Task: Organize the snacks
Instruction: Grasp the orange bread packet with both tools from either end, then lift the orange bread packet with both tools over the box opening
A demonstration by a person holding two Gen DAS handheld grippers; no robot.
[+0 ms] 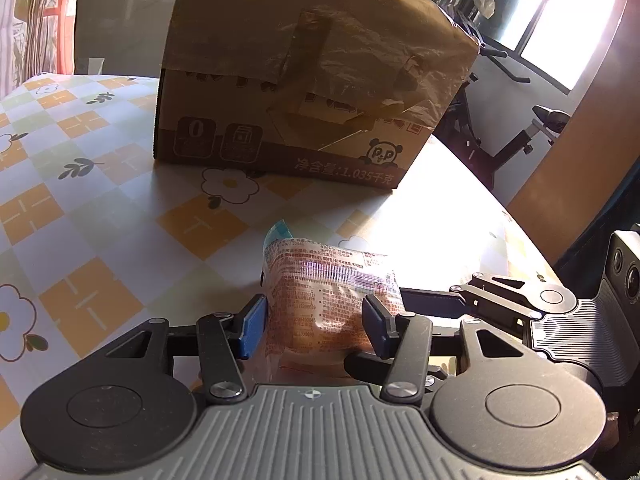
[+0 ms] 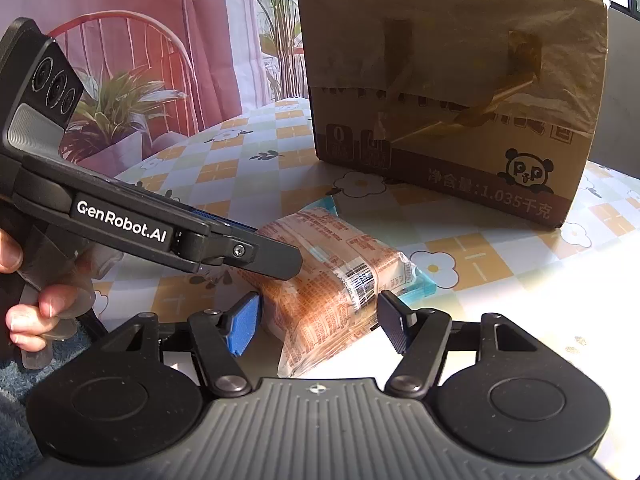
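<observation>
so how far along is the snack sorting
Nothing looks put away yet. In hand: the left gripper has its jaws closed on the clear orange-printed snack packet; the right gripper sits open around the same packet. Left: getting it into the taped brown cardboard box, whose inside isn't visible.

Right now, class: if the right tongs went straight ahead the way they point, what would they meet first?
The snack packet, which already lies between the open right tongs on the table. Past it stands the cardboard box, though how far behind is hard to judge.
</observation>
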